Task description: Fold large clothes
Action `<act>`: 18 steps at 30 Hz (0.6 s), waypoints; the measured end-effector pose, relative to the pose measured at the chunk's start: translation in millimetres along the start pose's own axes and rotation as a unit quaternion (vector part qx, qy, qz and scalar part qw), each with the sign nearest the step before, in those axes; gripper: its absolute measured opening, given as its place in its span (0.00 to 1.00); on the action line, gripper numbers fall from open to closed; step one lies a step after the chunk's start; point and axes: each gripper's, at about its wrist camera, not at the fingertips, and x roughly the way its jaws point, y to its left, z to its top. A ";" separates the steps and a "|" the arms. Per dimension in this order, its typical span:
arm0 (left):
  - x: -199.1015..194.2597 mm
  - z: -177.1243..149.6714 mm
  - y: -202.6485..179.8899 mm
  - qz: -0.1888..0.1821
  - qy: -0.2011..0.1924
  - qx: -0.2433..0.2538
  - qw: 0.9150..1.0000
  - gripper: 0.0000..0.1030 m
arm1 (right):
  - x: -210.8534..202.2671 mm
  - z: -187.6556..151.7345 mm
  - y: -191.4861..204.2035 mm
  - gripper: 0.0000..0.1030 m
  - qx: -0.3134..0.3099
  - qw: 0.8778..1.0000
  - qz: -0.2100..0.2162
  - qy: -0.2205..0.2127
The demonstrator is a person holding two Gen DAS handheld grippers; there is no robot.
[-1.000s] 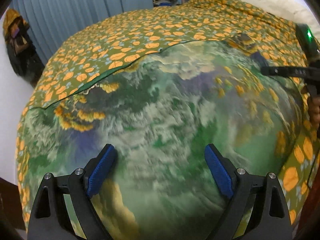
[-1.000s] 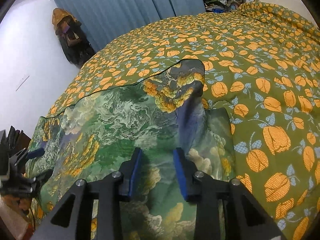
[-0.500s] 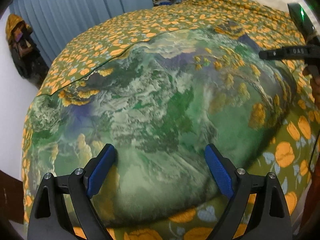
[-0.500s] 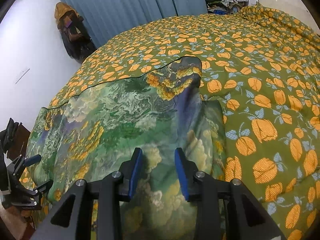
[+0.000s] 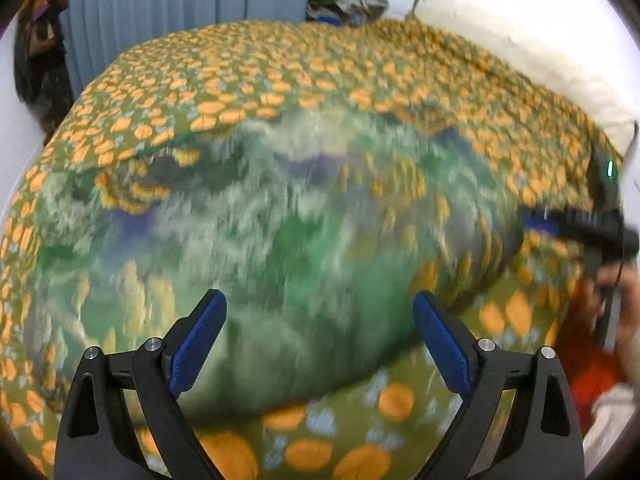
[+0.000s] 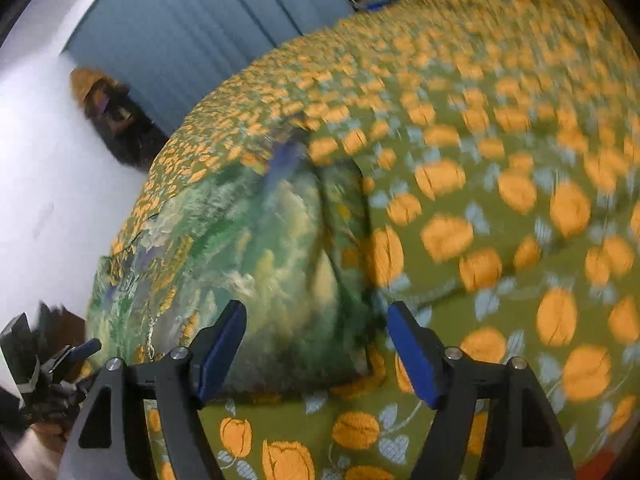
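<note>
A wide bed under an olive-green bedspread printed with orange tulip-like flowers and pale blue leaves [image 5: 304, 76] fills most of both wrist views, running back to a pleated blue-grey curtain [image 5: 168, 16] and a white wall. Spread on the near part of that bedspread lies the large garment of thin fabric, printed in swirling green, white, violet and yellow like a painted landscape [image 5: 280, 248]; it lies flat in a broad rounded patch, its far edge marked by a dark hem line against the orange flowers, and its near edge stops a little short of the bed's front edge, with flowered bedspread showing below it. In the right wrist view the same garment [image 6: 248, 248] sits left of centre, its right-hand edge folded into a darker ridge. A dark heap of bags or clothing [image 6: 116, 120] hangs against the wall left of the curtain, and a pile of laundry [image 5: 348, 0] sits at the far end of the bed. The left gripper [image 5: 320, 344] hangs over the garment's near edge with its blue-padded jaws spread wide and nothing between them. The right gripper [image 6: 316, 352] is above the garment's near right corner, its jaws opening, the pads clear of the cloth. Both views are blurred.
</note>
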 end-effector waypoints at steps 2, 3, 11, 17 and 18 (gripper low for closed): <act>9.2 7.9 -5.1 0.002 -0.009 0.010 1.000 0.92 | 8.0 -5.8 -8.2 0.72 0.030 0.999 0.021 0.012; 16.5 11.2 -8.3 0.002 -0.007 0.014 1.000 0.92 | 14.5 -9.5 -12.5 0.72 0.050 0.998 0.035 0.022; 64.4 -2.6 -18.7 0.021 0.042 0.047 0.998 0.92 | 37.2 -15.1 -35.1 0.74 0.127 0.988 0.085 0.021; 61.7 -2.5 -19.2 0.016 0.052 0.053 0.997 0.94 | 37.5 -15.8 -37.3 0.38 0.125 0.987 0.097 0.016; 58.9 0.0 -19.6 0.016 0.057 0.053 0.997 0.94 | 31.6 -15.4 -32.7 0.34 0.115 0.989 0.098 0.008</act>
